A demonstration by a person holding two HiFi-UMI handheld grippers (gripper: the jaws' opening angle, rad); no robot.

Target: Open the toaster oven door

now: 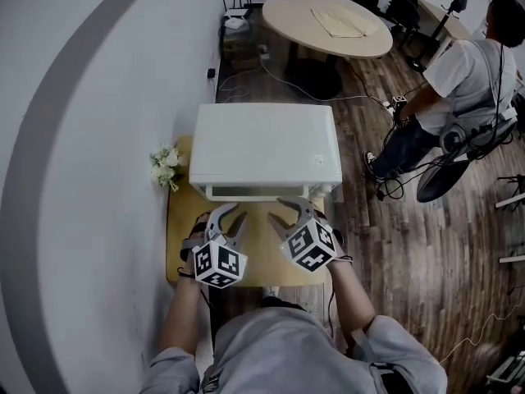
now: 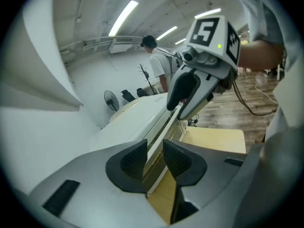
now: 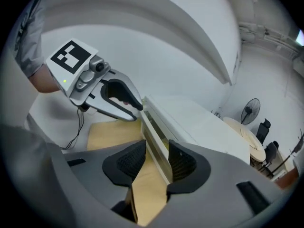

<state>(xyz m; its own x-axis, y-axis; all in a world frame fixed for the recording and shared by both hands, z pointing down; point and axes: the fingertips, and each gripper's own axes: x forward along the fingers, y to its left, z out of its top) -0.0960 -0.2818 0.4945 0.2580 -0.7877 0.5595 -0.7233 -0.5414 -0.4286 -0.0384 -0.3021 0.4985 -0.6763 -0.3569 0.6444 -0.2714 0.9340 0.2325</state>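
A white toaster oven [image 1: 264, 142] stands on a small wooden table [image 1: 182, 249], with its long white door handle [image 1: 262, 192] along the front edge. Both grippers meet that handle from the near side. The handle [image 2: 159, 127] fills the narrow gap of my left gripper [image 1: 231, 216] [image 2: 155, 158], both pads against it. My right gripper [image 1: 289, 212] [image 3: 156, 163] is open. The handle [image 3: 154, 129] lies by its right pad, with a clear gap to the left pad. Each gripper shows in the other's view, the right [image 2: 176, 109] and the left [image 3: 137, 109].
A small bunch of white flowers [image 1: 166, 167] sits at the table's left edge by the wall. Behind the oven are cables, a router and a round table [image 1: 328, 19]. A person [image 1: 459, 80] sits at the right on the wood floor, beside a fan.
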